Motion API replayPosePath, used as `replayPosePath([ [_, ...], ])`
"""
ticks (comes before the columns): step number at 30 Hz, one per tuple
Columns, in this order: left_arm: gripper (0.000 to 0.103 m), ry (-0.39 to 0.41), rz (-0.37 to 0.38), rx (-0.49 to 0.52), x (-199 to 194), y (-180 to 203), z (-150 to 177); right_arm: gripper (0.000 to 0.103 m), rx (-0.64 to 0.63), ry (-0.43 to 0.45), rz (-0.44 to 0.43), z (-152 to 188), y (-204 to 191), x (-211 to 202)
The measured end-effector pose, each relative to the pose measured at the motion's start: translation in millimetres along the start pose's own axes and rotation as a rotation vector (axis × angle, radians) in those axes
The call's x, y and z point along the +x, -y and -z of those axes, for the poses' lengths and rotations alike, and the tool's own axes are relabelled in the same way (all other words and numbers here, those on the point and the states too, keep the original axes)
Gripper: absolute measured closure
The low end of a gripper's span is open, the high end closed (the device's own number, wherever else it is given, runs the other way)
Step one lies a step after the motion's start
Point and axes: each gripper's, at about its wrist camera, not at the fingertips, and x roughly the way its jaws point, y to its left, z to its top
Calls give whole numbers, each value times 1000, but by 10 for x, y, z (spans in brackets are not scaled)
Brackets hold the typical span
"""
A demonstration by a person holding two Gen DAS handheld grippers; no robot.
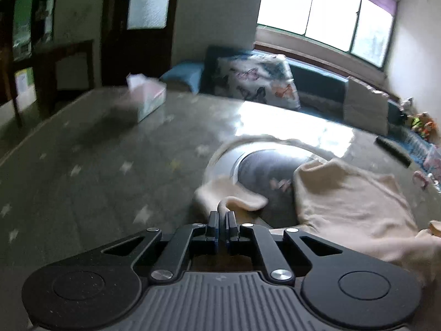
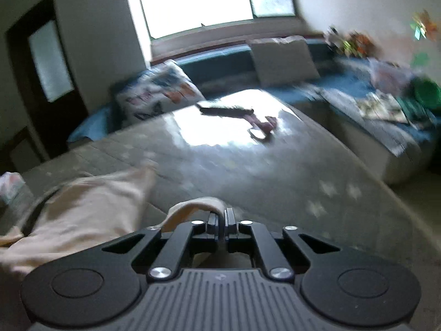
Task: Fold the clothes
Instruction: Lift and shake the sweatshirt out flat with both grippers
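Okay, left gripper (image 1: 222, 219) low over the table (image 1: 82, 171), jaws pinched on the cream shirt (image 1: 350, 201) edge at 12 o'clock; right gripper (image 2: 221, 219) likewise clamps shirt (image 2: 82, 201) fabric, garment trailing toward 9 o'clock.

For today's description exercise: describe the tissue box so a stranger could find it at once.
Start at the star-patterned table. At its far edge, near the dark door, stands the tissue box. It is the only pale box there, with a white tissue sticking up.
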Motion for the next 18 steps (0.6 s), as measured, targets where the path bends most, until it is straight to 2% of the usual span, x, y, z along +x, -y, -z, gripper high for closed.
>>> replayPosePath([
  [3, 96, -6, -14, 10, -27, -19, 52, 80, 25, -45, 20, 70, 115, 101],
  [5, 91, 1, -17, 27, -69, -1, 78, 78, 4, -70, 21, 84, 106, 129],
  [6, 86, 4, -18, 36, -90, 9, 91, 76, -22, -74, 25, 90, 70, 141],
  [8, 57, 12, -21, 53, -132, 27, 117, 61, -86, -67, 34, 111, -32, 134],
  [9, 55, 15, -22, 61, -153, 37, 130, 59, -115, -66, 36, 109, -82, 146],
  [12, 53, 13, 26, 117, -254, 172, 228, 56, -207, -78, 59, 87, -273, 251],
  [15, 52, -4, 100, 214, -321, 377, 375, 50, -288, -50, 109, 34, -355, 296],
  [18, 52, -21, 178, 317, -377, 608, 529, 50, -255, 13, 164, -140, -264, 262],
])
